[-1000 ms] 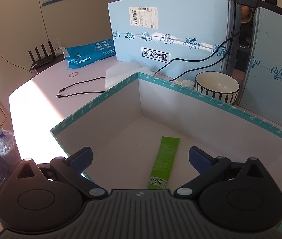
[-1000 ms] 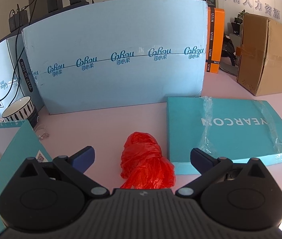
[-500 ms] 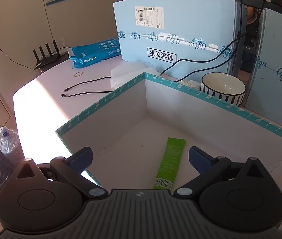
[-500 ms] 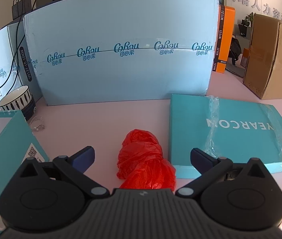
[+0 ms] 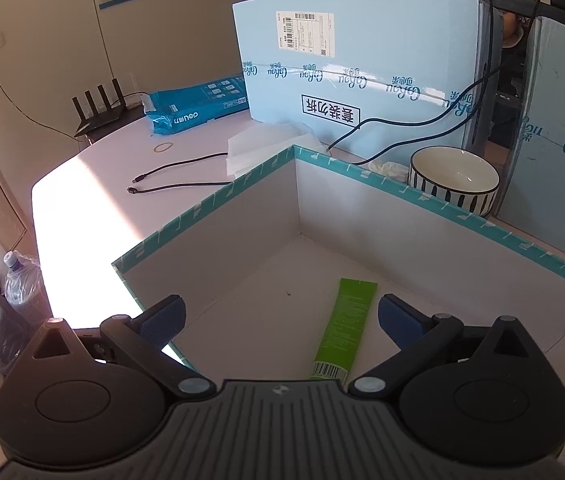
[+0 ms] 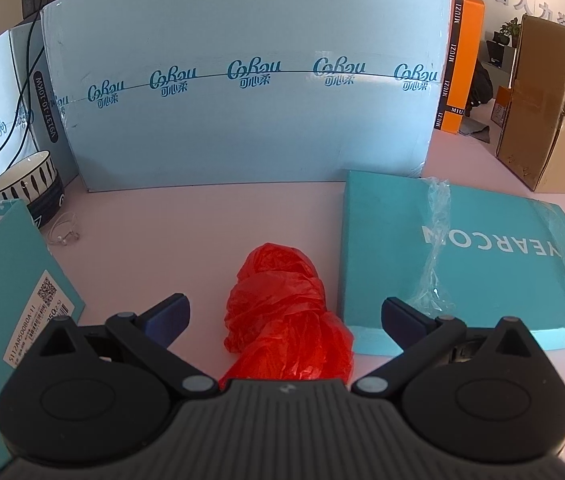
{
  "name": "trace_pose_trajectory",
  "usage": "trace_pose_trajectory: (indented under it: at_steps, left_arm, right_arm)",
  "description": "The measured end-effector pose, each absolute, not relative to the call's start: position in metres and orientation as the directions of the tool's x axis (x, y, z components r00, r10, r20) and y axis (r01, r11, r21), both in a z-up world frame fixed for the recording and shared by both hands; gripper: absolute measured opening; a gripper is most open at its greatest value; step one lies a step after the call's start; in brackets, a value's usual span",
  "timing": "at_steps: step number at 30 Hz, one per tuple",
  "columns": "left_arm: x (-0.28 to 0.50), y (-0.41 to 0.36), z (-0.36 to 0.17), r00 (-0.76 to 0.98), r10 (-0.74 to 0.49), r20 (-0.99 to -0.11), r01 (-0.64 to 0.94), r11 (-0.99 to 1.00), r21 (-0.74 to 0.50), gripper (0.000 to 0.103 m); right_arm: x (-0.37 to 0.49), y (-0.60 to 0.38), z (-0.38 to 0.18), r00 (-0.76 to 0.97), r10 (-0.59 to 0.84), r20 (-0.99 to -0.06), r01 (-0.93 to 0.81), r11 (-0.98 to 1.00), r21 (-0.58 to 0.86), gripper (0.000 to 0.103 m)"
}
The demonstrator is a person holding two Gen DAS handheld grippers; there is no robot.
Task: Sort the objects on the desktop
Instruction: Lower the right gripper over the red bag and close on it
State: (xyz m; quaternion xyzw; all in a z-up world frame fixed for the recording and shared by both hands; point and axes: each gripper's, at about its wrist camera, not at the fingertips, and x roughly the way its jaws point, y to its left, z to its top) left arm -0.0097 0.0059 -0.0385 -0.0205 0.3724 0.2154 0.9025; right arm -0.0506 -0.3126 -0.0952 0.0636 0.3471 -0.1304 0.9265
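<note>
Crumpled red plastic bag (image 6: 288, 312) lying on pink bench (image 6: 202, 220), between spread jaws of right gripper (image 6: 285, 314), touching neither. Likely light, soft, slippery: pinching bunched middle looks safest. Left gripper (image 5: 280, 316) hovering wide, empty, over teal-rimmed white box (image 5: 402, 216) holding flat green sachet (image 5: 346, 324).

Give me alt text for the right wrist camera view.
The open right gripper hovers over a crumpled red plastic bag on a pink table. A flat teal lid lies to its right, with a large light-blue carton standing behind.
</note>
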Motion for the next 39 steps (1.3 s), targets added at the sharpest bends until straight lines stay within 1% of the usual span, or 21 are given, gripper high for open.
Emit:
trace_pose_trajectory:
  at_steps: [12,39]
  left_arm:
    - [-0.011,0.008,-0.038,0.620,0.393,-0.679,-0.426,0.896,0.129,0.103]
    - [-0.012,0.008,-0.038,0.614,0.406,-0.677,-0.436,0.889,0.138,0.103]
  right_arm:
    - [-0.041,-0.316,-0.108,0.711,-0.173,-0.681,0.265,0.964,0.032,0.103]
    - [-0.037,-0.317,-0.115,0.705,-0.141,-0.695,0.245,0.968,0.052,0.103]
